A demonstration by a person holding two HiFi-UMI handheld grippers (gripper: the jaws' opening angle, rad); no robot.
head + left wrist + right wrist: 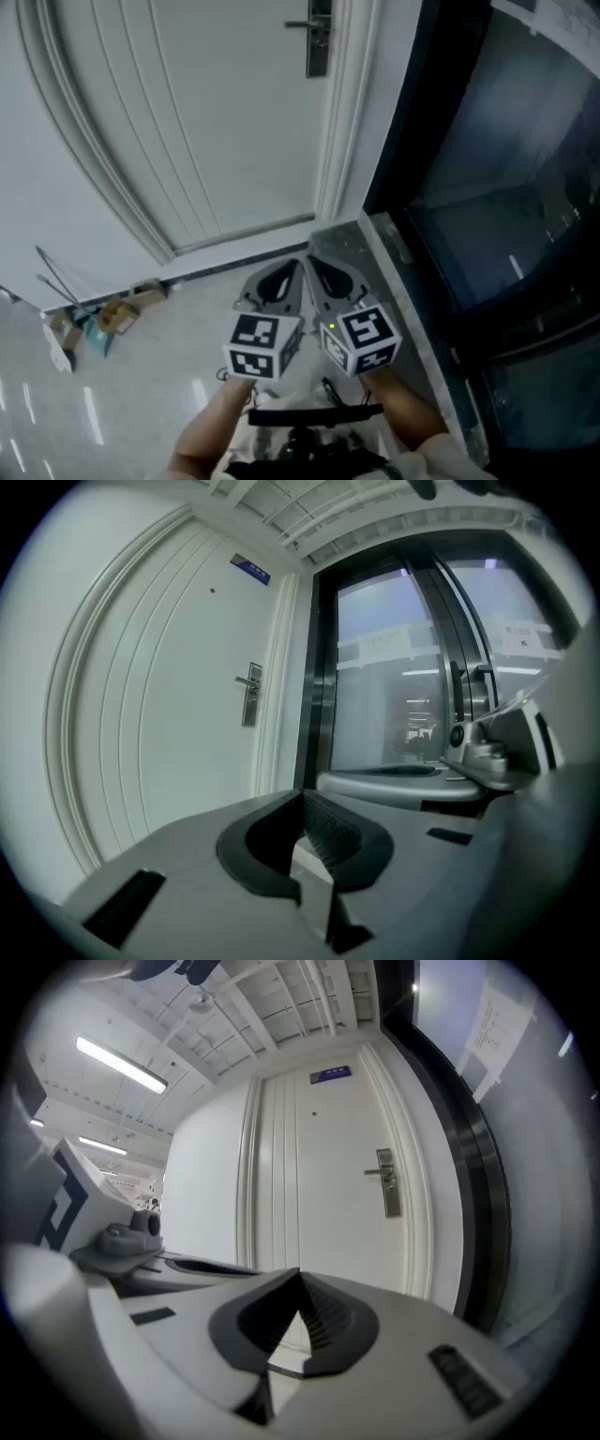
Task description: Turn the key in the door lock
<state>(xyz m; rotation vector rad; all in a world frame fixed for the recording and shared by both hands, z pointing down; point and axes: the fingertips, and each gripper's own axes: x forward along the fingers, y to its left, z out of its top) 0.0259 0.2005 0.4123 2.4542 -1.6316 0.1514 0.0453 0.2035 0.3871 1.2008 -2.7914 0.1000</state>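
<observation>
A: Where do the two tools stand?
B: Side by side, low in front of the person. The left gripper [301,797] has its ribbed dark pads pressed tip to tip with nothing between them, and the right gripper [300,1277] is clenched the same way, also empty

A: And the lock?
B: The lock plate [319,52] sits well apart from both, up on the right edge of the white door [187,122], with a lever handle [302,25] sticking out to its left. I can't make out a key or a keyhole; too small from here

A: So how should the approach go?
B: As I judge it, the step in hand is only the reach. One gripper should rise toward the plate, part its jaws before arriving, and come in square below the lever so the pads meet the key's flat bow on both faces. Then twist about the key's own line, not sideways, or thin metal may bind or slip off the ribs

A: What are the surfaces like?
B: The gripper shells are smooth grey plastic with scooped, curved jaws. The door is matte and painted, with shallow moulded grooves; the plate looks like dark brushed metal, tall and narrow. To the right is dark glass [506,187] in a black frame, below the door a speckled stone threshold [349,242], then glossy floor tiles [141,412] with cardboard scraps [112,317] by the wall
</observation>
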